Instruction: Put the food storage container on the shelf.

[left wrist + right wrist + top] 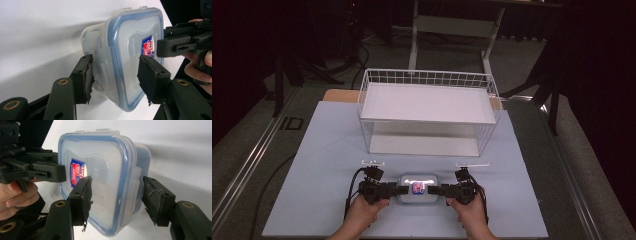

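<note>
A clear plastic box (pixel 417 189) with a blue-rimmed snap lid is sitting at the near edge of the pale tabletop (pixel 322 150), between the person's two hands. The left tool (pixel 401 190) is coming in from the box's left end. In the left gripper view its jaws are straddling the lid's side latch (pixel 102 67), with one torn pad (pixel 88 77) pressing against the flap and the other pad (pixel 146 77) lying on the lid's top face, so it is pinching the box. The right tool (pixel 435 190) is reaching in from the opposite end. In the right gripper view one jaw is lying over the lid by the red and blue sticker (pixel 76 172), and the other is sitting beside the latch on the far side; I cannot tell whether the pads are pressing.

Farther back on the tabletop, well apart from the box, a white wire basket (pixel 428 112) is standing with a white shelf board across it. Nothing is lying between the box and the basket. Beyond the tabletop a desk frame (pixel 452 30) is standing on the grey floor.
</note>
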